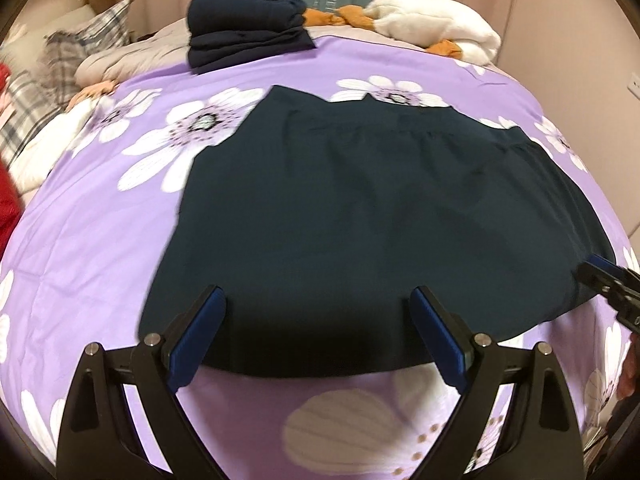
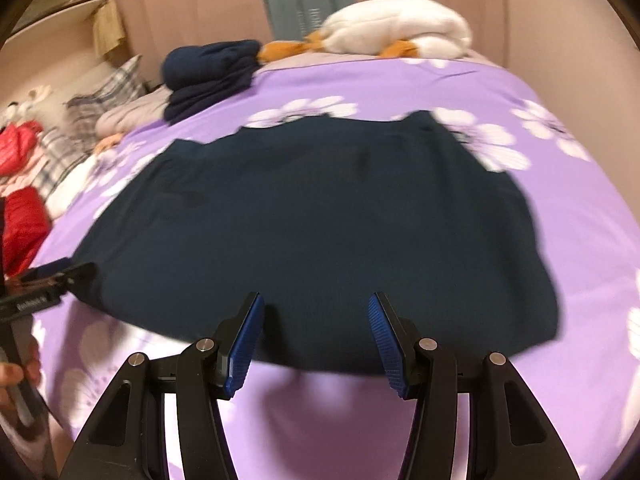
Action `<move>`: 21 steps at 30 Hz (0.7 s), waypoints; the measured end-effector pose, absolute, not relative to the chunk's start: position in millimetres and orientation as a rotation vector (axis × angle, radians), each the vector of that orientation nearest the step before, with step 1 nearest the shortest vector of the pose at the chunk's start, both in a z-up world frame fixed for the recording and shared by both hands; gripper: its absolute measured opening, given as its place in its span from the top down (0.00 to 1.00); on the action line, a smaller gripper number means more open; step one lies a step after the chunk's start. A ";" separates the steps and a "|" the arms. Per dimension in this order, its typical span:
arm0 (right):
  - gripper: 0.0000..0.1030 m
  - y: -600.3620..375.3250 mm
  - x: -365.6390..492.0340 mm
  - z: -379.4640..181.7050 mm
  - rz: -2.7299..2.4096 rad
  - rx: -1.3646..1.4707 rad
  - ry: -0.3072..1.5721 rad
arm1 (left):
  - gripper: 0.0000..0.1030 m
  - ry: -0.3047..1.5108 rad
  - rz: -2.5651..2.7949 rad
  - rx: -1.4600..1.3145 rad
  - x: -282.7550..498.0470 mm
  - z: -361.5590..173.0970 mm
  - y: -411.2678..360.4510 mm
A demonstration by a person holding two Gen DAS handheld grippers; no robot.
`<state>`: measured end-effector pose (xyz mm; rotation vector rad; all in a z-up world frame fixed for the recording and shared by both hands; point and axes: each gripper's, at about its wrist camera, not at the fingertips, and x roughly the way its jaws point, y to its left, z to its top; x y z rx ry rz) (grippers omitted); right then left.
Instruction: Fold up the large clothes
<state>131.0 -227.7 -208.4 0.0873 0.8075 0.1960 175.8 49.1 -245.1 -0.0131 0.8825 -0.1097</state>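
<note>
Dark skirt (image 1: 360,208) spread flat mid-frame on the purple flowered bedspread (image 1: 100,240), left gripper (image 1: 320,336) and right gripper (image 2: 316,340) both spread wide over its lower hem, folded navy clothes (image 1: 248,32) at upper left

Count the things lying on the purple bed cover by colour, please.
Dark navy: 2, the spread garment and the folded pile.
White with orange: 1, the plush toy.
Total: 3.

A garment (image 1: 360,216) was spread flat on the bed (image 1: 100,240), with folded clothes (image 1: 248,32) behind it and a plush toy (image 1: 432,28) to their right.
</note>
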 end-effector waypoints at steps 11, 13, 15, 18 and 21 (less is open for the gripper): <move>0.48 -191.5 157.6 -224.5 0.211 0.031 0.836 | 0.05 0.941 -0.106 0.000 192.6 -266.9 30.2; 0.48 -192.4 158.7 -229.2 0.216 0.040 0.859 | 0.04 0.948 -0.108 0.007 193.3 -269.6 29.8; 0.48 -193.2 157.5 -232.7 0.218 0.052 0.869 | 0.04 0.947 -0.109 0.011 192.2 -270.8 29.6; 0.48 -191.0 153.9 -234.1 0.213 0.049 0.861 | 0.03 0.946 -0.109 0.012 190.4 -271.8 30.0; 0.48 -190.1 151.2 -233.3 0.209 0.042 0.859 | 0.03 0.948 -0.112 0.006 189.5 -272.3 31.1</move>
